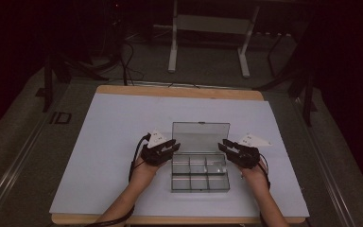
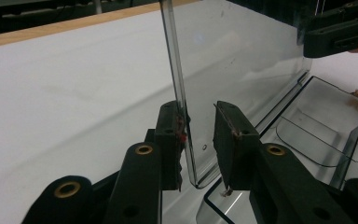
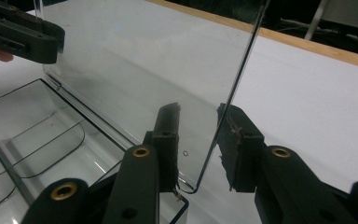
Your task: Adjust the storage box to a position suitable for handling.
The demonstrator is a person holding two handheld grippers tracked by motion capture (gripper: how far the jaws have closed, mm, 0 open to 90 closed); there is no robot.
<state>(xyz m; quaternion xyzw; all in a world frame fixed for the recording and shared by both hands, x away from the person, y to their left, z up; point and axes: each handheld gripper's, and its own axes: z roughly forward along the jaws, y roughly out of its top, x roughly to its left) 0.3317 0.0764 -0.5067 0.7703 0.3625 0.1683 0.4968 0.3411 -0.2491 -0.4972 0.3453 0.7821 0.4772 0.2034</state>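
The clear compartment box (image 1: 200,171) is sitting near the front middle of the white table (image 1: 104,156), between your two hands, and its lid (image 1: 201,137) is standing upright behind the tray. You are straddling the lid's left edge with the left gripper (image 2: 199,140): its jaws are standing apart, one pad touching or nearly touching the edge, the other clear of it. The right gripper (image 3: 199,140) is straddling the lid's right edge (image 3: 233,93) the same way, jaws apart, the edge lying close to one pad with a gap on the other side. Neither is clamping.

With both grips this loose, the lid is resting on its hinge alone, so it could likely swing shut or drop flat back if you are nudging it as you withdraw. A pad dragging on the edge could also slide the light box across the table.

The compartments look empty: clear dividers (image 2: 349,144) and bare floor, apart from a small brownish smudge (image 2: 356,100).
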